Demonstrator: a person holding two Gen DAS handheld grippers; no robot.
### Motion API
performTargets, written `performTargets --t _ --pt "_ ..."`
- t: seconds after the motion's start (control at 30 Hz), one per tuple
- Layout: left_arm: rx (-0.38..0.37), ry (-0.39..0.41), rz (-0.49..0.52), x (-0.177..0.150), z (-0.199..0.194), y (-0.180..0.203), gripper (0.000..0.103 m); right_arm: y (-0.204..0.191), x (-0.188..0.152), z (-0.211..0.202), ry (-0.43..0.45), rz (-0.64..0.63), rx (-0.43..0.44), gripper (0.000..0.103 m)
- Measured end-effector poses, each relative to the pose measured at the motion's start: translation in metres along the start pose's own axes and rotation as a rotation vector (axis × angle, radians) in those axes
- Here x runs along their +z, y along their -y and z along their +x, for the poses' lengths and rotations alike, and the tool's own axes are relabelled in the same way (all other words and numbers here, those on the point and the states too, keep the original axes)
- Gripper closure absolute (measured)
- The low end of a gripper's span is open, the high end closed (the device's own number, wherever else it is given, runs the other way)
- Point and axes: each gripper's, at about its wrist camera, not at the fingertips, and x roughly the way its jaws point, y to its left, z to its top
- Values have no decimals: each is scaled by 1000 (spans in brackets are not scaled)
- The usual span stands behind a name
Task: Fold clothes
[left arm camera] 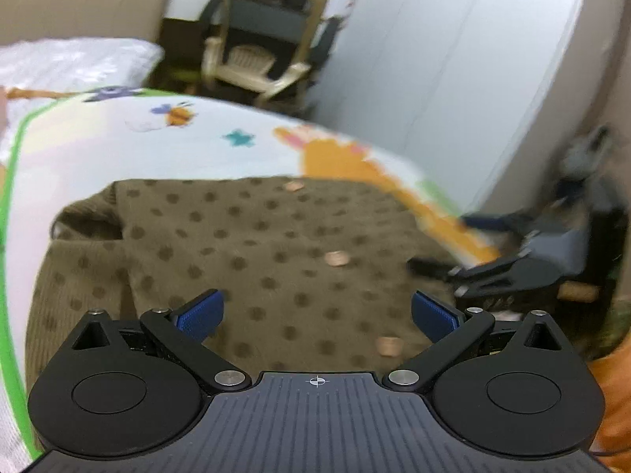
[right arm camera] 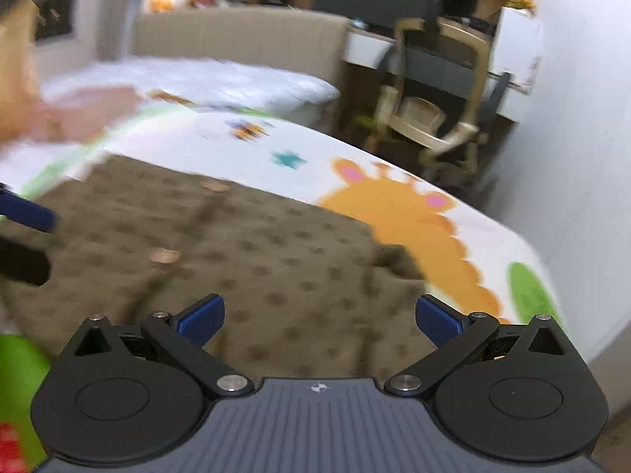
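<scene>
Left wrist view.
- Left gripper (left arm camera: 317,313): jaws spread wide, blue pads (left arm camera: 201,313) well apart, nothing between them.
- Garment (left arm camera: 252,252): olive-brown knit with darker dots, lying spread on the mat; it fills the ground under and ahead of the jaws, and its cloth shows through the gap between the pads. Whether the pads touch it cannot be told. A fold or sleeve is bunched at its left edge.
- Buttons (left arm camera: 336,258): coppery discs in a line running away from the jaws, right of centre on the garment.
- Mat (left arm camera: 118,146): white, green border, cartoon bee, teal star, orange animal; lies beyond and to both sides of the garment.
- Right gripper (left arm camera: 508,272): dark, blurred, at the garment's right edge; its jaw state unclear from here.
- Chair (left arm camera: 260,39): cream frame, in the background beyond the mat.

Right wrist view.
- Right gripper (right arm camera: 319,315): jaws likewise parted wide, empty.
- Garment (right arm camera: 244,252): beneath and in front of the jaws, stretching off to the left; its right edge lies just beyond the right pad (right arm camera: 437,321).
- Mat (right arm camera: 394,205): orange animal just right of the garment.
- Left gripper (right arm camera: 27,216): blue tip at the left edge, blurred.
- Bed (right arm camera: 221,79): white bedding behind the mat.
</scene>
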Motion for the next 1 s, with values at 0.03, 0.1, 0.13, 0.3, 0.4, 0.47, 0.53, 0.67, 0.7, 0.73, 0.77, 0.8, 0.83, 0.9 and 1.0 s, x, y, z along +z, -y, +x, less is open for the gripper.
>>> performTargets --t 0.03,0.1,0.13,0.3,0.4,0.47,0.53,0.67,0.7,0.73,0.77,0.8,0.83,0.9,1.0 --pt "28 -21 15 -2 8 2 0 1 -2 8 -24 -11 -23 0" --pt "56 -33 64 -7 16 7 0 5 -10 9 -23 7 -1 0" --pt "70 -32 96 -10 17 10 0 6 -11 7 -25 8 3 0" --pt "94 -37 151 -13 20 14 0 2 -3 -10 11 9 11 0" --pt "96 -32 151 -17 18 15 0 -7 7 -25 68 34 106 0" --pt "103 -28 163 -20 18 17 0 -15 10 -26 83 19 150 0" --pt "103 -29 168 -22 16 17 0 -26 10 -17 57 -13 159 0" --pt "44 -15 104 -25 -7 0 0 -30 -7 7 -17 -8 150 0" --pt "26 -4 75 -25 -15 -8 0 -26 -10 9 -28 18 165 0" --pt "22 16 37 -24 -25 -19 0 -21 -11 10 -37 47 183 0" --pt "37 34 -4 -24 -34 -32 0 -20 -13 10 -36 55 187 0" --pt "66 44 -40 -23 -41 -45 0 -20 -14 11 -32 58 188 0" --pt "107 49 -84 -22 -45 -59 0 -19 -15 11 -28 62 188 0" --pt "173 57 -182 -21 -51 -85 0 -23 -17 9 -15 57 178 0" --pt "172 82 -261 -21 -54 -107 4 -25 -17 10 -9 57 171 0"
